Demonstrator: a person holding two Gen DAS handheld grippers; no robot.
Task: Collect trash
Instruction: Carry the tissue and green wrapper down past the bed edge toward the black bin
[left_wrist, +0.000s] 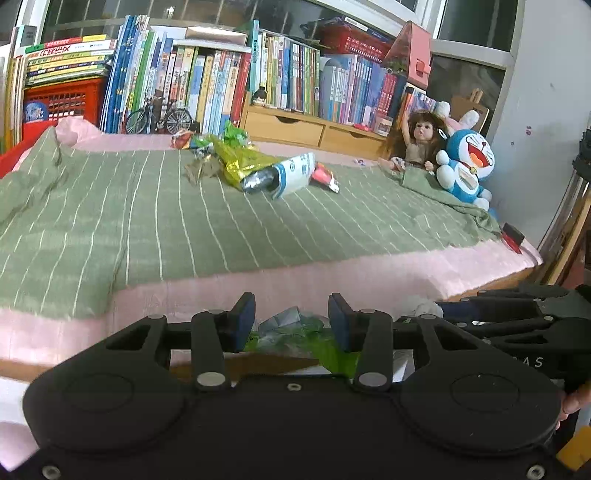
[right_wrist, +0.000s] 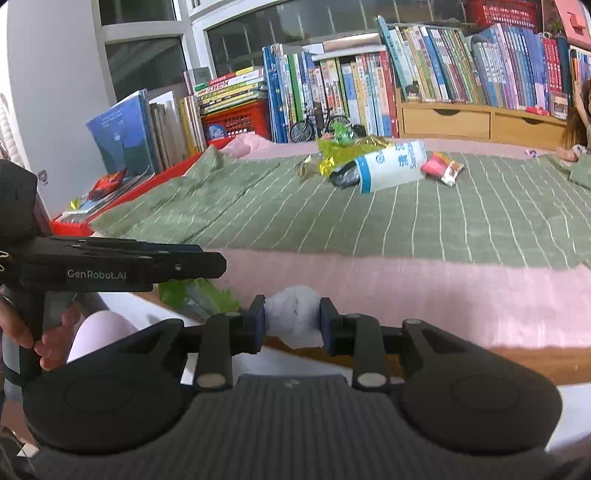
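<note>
Both grippers loaded: left gripper (left_wrist: 291, 321) pinching crumpled green-and-clear wrapper (left_wrist: 291, 332), lower centre; right gripper (right_wrist: 292, 319) clamped on white tissue wad (right_wrist: 293, 314), lower centre. More wrappers (right_wrist: 384, 166) heaped on green striped blanket (right_wrist: 406, 225), upper centre.

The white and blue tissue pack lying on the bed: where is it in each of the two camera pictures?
Left wrist view: the white and blue tissue pack lies a little above centre, on the green striped blanket.
Right wrist view: the pack lies right of centre, in the upper part, again on the blanket.
Shared landmark: the small toy bicycle by the books, up and left of the pack in both views.
</note>
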